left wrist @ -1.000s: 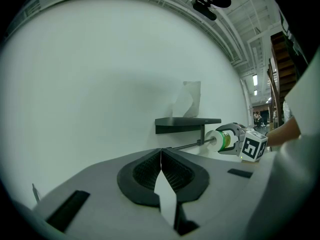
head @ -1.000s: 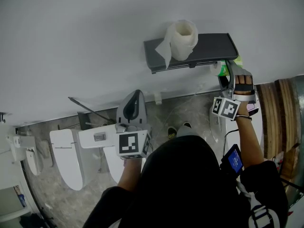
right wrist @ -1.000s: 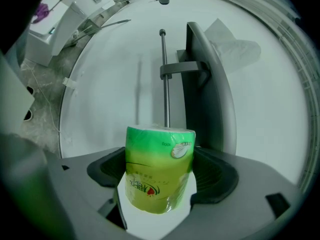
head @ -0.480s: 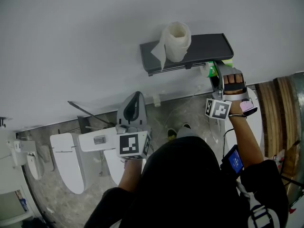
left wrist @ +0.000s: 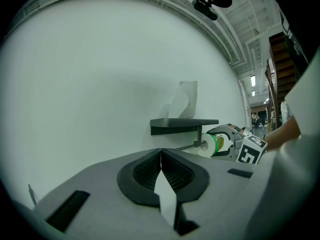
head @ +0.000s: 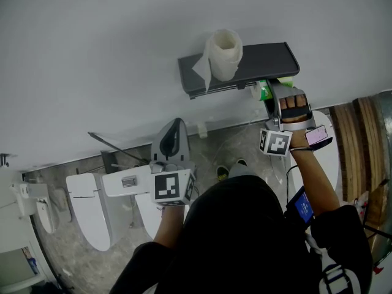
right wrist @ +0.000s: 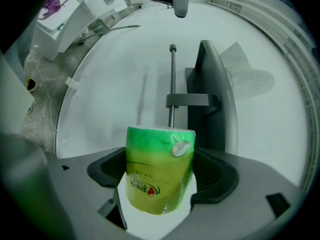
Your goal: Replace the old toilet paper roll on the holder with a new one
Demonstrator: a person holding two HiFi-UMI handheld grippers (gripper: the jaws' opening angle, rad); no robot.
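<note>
Toilet roll in a green wrapper (right wrist: pixel 159 171) sits clamped between the jaws of the right gripper (head: pixel 272 92), which press on its curved sides with the jaws parted only as far as the roll is wide. The roll is held just under the right end of the wall shelf (head: pixel 269 60), at the near end of the bare rod (right wrist: pixel 172 84) that runs beneath the shelf's front edge.

In the right gripper view the roll's long axis points away from the jaws and lies nearly in line with the rod, which rises straight behind the roll's far face. The next move looks like a push along that line, towards the shelf's left end. The roll hides the rod's near tip, so I cannot tell whether that tip has reached the core, or whether the wrapper covers the hole.

The old roll (head: pixel 223 54) stands upright on top of the shelf near its middle, with a loose sheet hanging over the front edge.

The left gripper (head: pixel 174 124) is well apart, lower and to the left, with its jaws closed together on nothing. The right one is plainly the nearer to the rod.
</note>
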